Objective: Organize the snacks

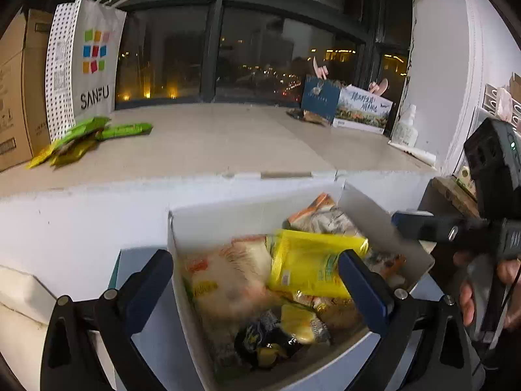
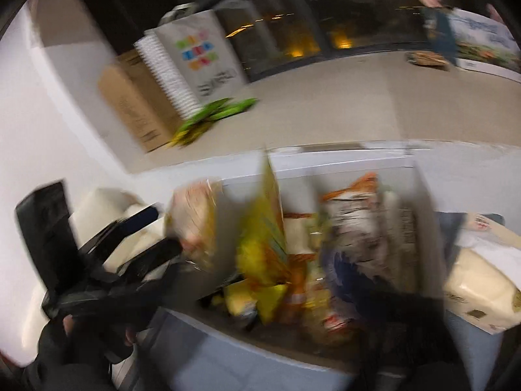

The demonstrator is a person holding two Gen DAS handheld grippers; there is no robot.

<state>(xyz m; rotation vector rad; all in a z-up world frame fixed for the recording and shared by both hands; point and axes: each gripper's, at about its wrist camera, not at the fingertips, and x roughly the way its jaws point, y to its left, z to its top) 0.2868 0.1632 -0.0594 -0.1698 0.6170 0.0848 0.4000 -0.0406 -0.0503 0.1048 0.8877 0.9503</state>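
Spread wide, the left gripper (image 1: 257, 273) hangs over an open white cardboard box (image 1: 195, 224), one dark finger outside the box's left wall, the other blue-padded finger (image 1: 361, 280) inside it, lying across the near edge of a flat yellow plastic snack packet (image 1: 309, 260). That packet rests on top of the heap in the box, its long axis running left to right across the gripper's line of sight, tilted slightly down toward the right. Under and left of it sits a pale orange-printed noodle bag (image 1: 228, 270); closer to the camera lies a small black-and-yellow wrapper (image 1: 263, 339).

To the right, the right gripper (image 1: 423, 224) reaches in over the box's right wall; whether it is parted or closed cannot be told, and its own view is heavily blurred.

Beyond the box a beige stone window ledge (image 1: 228, 137) runs before a dark night window (image 1: 254, 55). Far ahead and left lie several green snack packets (image 1: 97, 133), beside a white SANFU paper bag (image 1: 91, 65) and a brown carton (image 1: 16, 97). Far right stand a blue printed box (image 1: 320, 97) and a white bottle (image 1: 405, 127).
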